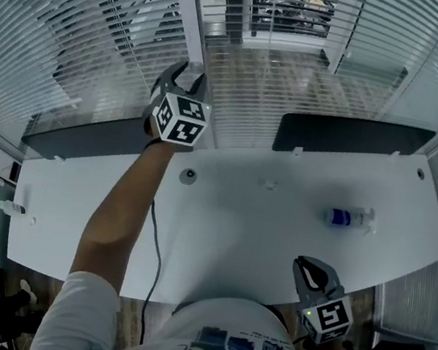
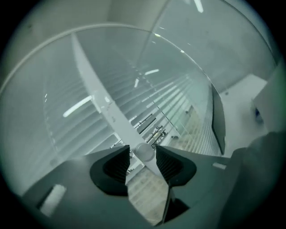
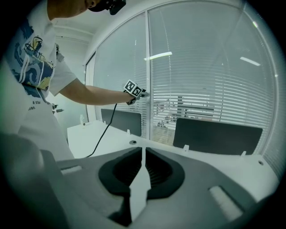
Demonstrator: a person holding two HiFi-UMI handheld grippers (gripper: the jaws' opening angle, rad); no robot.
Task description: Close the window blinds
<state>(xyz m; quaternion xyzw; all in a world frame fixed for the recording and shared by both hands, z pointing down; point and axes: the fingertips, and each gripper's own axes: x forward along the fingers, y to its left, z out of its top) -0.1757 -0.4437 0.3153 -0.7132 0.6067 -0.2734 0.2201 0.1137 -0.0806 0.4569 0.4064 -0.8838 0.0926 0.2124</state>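
Note:
White slatted blinds cover the windows behind the desk; through the middle blind the outside still shows between the slats. My left gripper is raised at arm's length to the white window post. In the left gripper view its jaws stand apart around a small round white knob, which looks like the end of a rod lying along the post; the pads do not press on it. My right gripper hangs low at the desk's near edge, jaws shut and empty.
The white desk carries a small blue-and-white bottle, a round grommet and another small bottle at its left end. Two dark panels stand along its far edge. A black cable trails from my left arm.

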